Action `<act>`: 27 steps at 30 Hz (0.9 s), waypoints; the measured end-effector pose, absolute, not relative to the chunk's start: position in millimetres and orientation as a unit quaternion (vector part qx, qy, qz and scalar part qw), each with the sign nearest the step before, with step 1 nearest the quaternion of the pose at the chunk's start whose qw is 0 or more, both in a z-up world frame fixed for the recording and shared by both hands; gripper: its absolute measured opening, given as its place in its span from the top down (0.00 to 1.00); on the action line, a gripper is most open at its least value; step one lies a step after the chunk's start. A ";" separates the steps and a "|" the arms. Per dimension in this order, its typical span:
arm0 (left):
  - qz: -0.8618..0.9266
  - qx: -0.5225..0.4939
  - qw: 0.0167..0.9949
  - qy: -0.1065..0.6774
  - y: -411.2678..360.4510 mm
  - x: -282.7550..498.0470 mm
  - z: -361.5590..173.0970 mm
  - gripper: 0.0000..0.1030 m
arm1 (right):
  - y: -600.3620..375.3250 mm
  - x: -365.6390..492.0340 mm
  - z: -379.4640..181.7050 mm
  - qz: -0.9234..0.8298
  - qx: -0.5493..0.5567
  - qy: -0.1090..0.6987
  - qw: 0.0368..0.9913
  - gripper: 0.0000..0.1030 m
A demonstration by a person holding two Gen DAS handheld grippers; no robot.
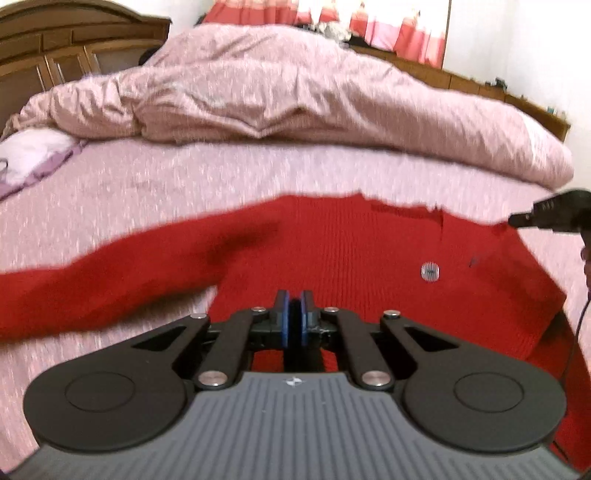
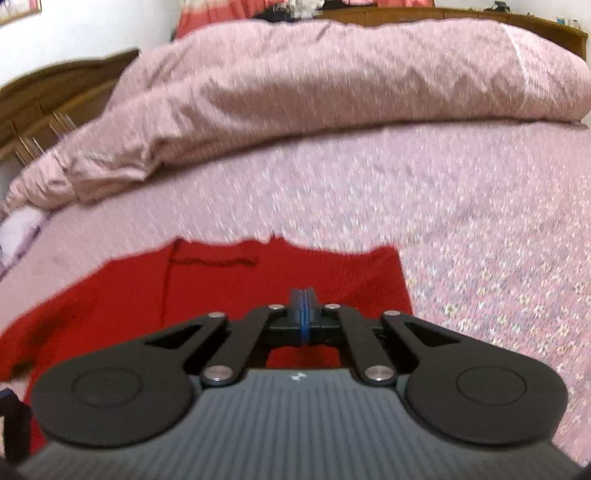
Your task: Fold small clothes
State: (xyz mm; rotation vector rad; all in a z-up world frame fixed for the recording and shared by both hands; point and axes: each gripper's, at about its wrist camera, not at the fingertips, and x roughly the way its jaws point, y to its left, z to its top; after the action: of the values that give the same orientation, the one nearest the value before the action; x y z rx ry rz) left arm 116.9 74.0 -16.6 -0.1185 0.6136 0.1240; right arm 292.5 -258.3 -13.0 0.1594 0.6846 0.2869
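1. This is a bedroom in a home: a wide bed (image 1: 184,192) fills both views, covered by a pink sheet with a small floral print.
2. A bulky pink duvet (image 1: 295,92) lies heaped across the far side of the bed.
3. A dark wooden headboard (image 1: 55,48) with carved panels stands at the left, beside a pale pillow (image 1: 33,155).
4. Red and pink curtains (image 1: 369,22) hang behind against a white wall (image 2: 92,26).
5. A red knitted sweater (image 1: 369,258) lies spread on the sheet.
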 end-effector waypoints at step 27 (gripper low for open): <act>0.051 -0.100 0.913 0.392 86.0 89.7 -59.2 0.44 | -271.7 160.2 -30.7 0.192 0.142 0.402 0.884 0.12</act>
State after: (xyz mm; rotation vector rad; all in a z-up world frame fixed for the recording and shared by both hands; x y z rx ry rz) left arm 89.7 86.0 -59.2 -0.2063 0.8086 0.1048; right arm 160.2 -271.7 -30.7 0.2955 0.8356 0.3986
